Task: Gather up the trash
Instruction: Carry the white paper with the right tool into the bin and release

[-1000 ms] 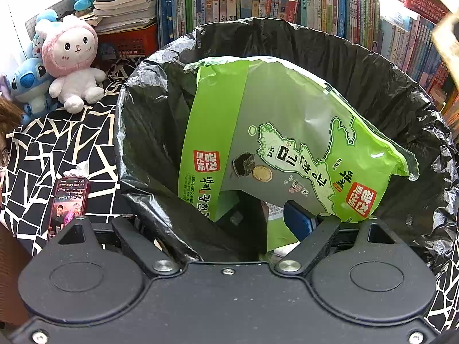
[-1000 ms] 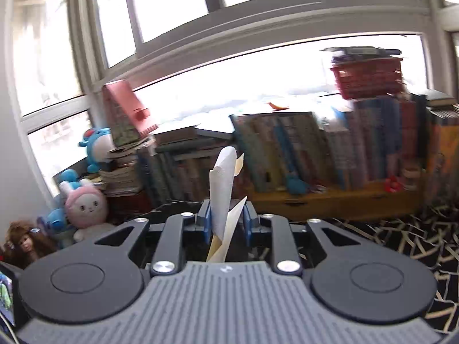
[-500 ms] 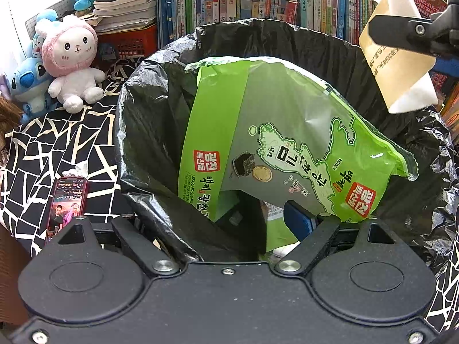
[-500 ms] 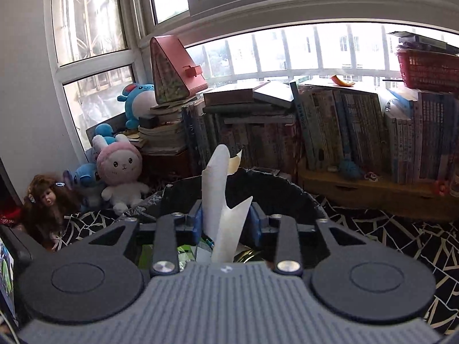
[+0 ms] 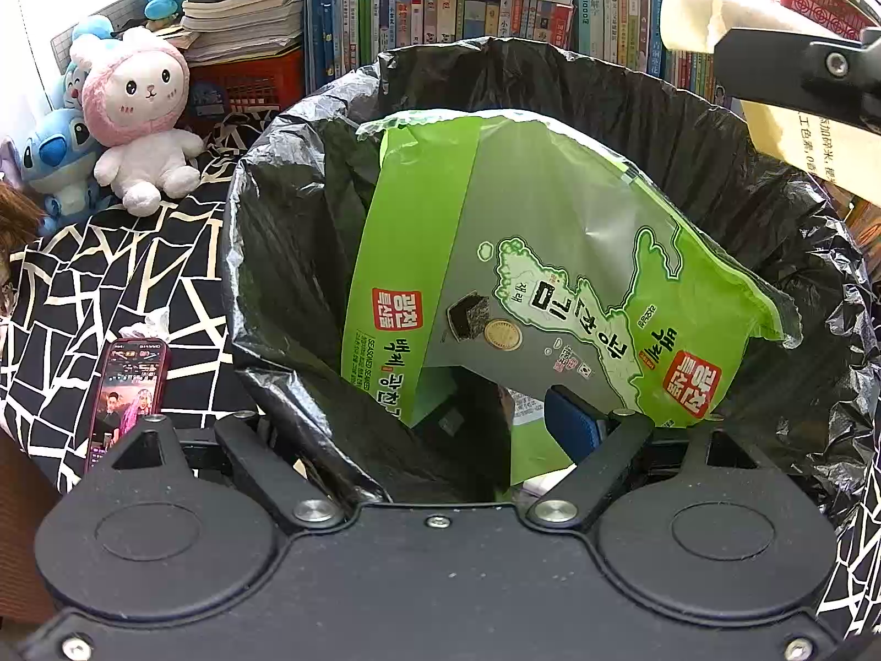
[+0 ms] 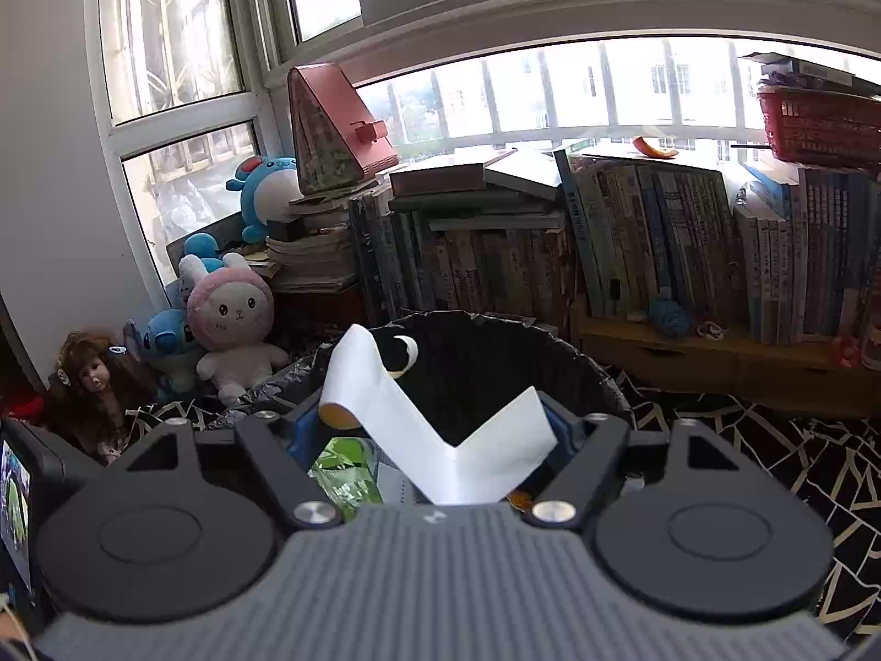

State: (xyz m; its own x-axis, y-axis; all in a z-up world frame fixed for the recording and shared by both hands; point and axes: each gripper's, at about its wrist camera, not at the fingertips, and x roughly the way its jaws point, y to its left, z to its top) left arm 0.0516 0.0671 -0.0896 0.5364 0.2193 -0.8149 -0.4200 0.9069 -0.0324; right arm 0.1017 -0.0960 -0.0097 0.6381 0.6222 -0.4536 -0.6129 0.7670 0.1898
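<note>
Swinging in over the black-lined bin (image 6: 550, 352), my right gripper (image 6: 435, 440) has just spread its jaws off the folded paper (image 6: 440, 429), light, floppy, best pinched at the crease, while my left gripper's (image 5: 435, 429) jaws sit apart astride the near rim, gripping nothing.
</note>
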